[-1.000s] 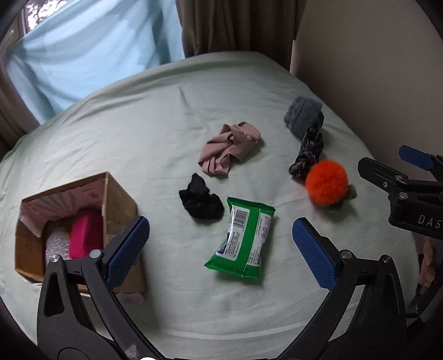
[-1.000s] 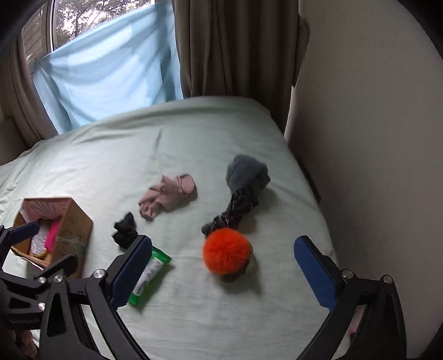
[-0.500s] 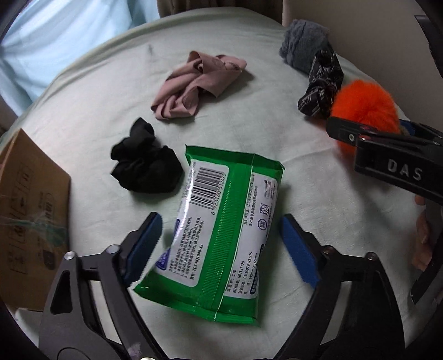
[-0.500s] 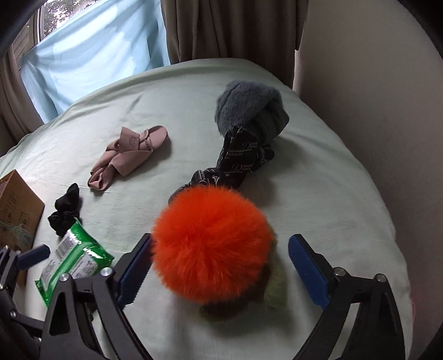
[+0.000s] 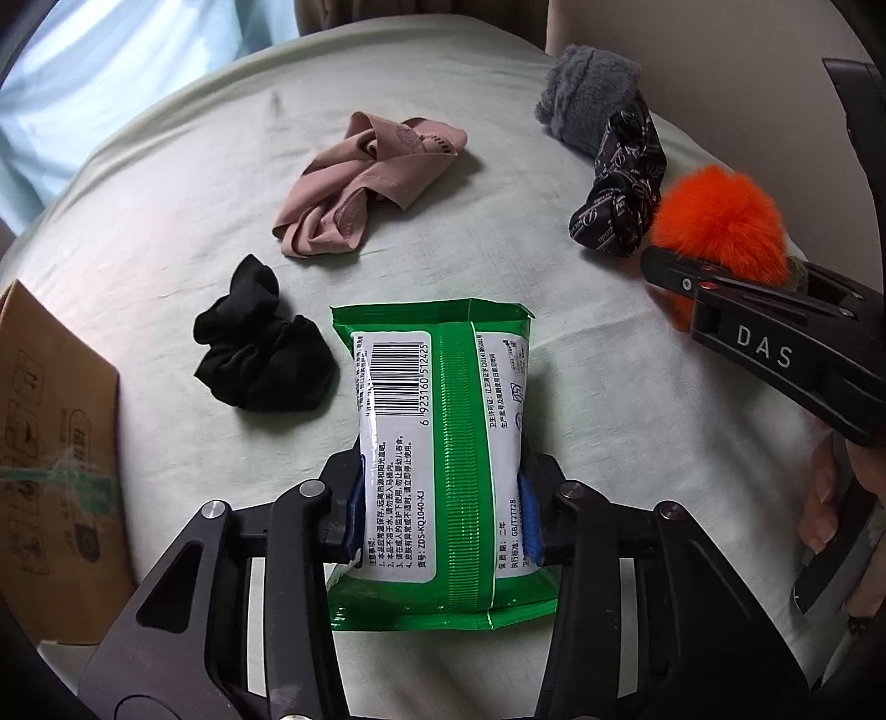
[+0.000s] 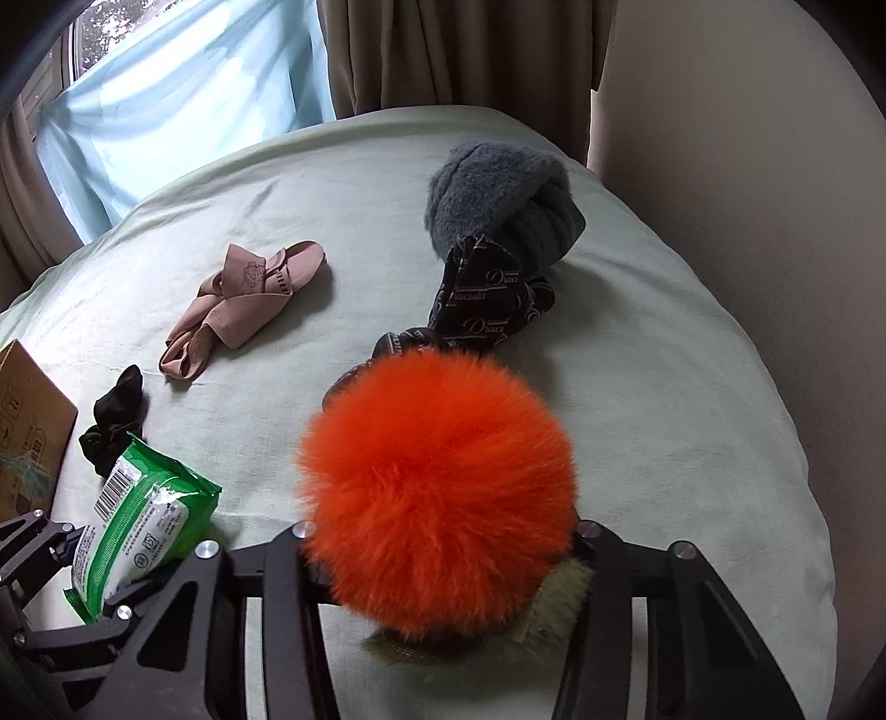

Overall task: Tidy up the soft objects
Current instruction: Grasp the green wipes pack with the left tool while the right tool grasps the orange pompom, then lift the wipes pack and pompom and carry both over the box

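Note:
My left gripper [image 5: 441, 512] is shut on a green wet-wipes pack [image 5: 443, 421], its blue pads pressing both long sides; the pack also shows in the right wrist view [image 6: 144, 520]. My right gripper [image 6: 443, 545] is shut on an orange furry pompom [image 6: 437, 482], which hides the pads; the pompom also shows in the left wrist view [image 5: 720, 221]. On the pale green bed [image 5: 166, 194] lie a black scrunchie [image 5: 260, 343], a pink cloth [image 5: 365, 188], a dark patterned scrunchie [image 5: 623, 194] and a grey fuzzy sock [image 5: 590, 99].
A cardboard box [image 5: 50, 471] stands at the left edge, close to the left gripper. Brown curtains [image 6: 459, 50] and a light blue sheet [image 6: 183, 99] hang behind the bed. A wall [image 6: 747, 166] runs along the bed's right side.
Both grippers moved down and forward and closed: the left onto the wipes pack, the right onto the orange pompom. Both were open one second ago.

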Demonstrator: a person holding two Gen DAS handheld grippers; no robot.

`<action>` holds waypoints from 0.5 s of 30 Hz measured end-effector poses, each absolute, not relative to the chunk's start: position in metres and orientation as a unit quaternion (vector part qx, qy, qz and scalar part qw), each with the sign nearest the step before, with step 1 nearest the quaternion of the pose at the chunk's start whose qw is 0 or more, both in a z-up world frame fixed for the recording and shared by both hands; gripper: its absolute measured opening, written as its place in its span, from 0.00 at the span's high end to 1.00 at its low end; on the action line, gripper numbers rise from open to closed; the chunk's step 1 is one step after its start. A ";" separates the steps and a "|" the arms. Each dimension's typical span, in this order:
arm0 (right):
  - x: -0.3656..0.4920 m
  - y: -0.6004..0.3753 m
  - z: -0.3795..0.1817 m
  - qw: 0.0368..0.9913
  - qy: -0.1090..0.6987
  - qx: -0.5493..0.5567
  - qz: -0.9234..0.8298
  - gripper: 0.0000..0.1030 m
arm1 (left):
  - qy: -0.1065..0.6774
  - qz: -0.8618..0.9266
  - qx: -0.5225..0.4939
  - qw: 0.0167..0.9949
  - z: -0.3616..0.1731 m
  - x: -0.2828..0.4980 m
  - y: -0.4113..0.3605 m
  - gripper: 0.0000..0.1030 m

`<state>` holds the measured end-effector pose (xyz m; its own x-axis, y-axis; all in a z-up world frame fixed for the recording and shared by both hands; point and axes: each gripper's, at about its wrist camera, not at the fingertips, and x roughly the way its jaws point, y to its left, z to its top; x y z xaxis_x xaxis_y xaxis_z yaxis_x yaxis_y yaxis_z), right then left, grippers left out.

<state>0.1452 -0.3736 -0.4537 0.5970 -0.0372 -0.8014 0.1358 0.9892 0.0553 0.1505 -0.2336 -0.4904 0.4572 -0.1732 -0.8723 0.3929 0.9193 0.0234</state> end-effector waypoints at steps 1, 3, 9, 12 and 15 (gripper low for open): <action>0.144 -0.374 -0.451 0.893 0.445 0.055 -0.050 0.60 | 0.492 -0.167 0.111 0.847 -0.488 0.150 -0.233 0.63; 0.142 -0.374 -0.448 0.893 0.444 0.054 -0.051 0.60 | 0.487 -0.165 0.107 0.851 -0.480 0.148 -0.231 0.64; 0.135 -0.373 -0.419 0.899 0.432 0.053 -0.053 0.61 | 0.473 -0.159 0.097 0.861 -0.444 0.147 -0.228 0.64; 0.132 -0.371 -0.395 0.902 0.425 0.052 -0.054 0.61 | 0.460 -0.152 0.093 0.870 -0.416 0.146 -0.227 0.64; 0.127 -0.369 -0.365 0.906 0.416 0.052 -0.052 0.61 | 0.448 -0.146 0.080 0.878 -0.380 0.146 -0.222 0.64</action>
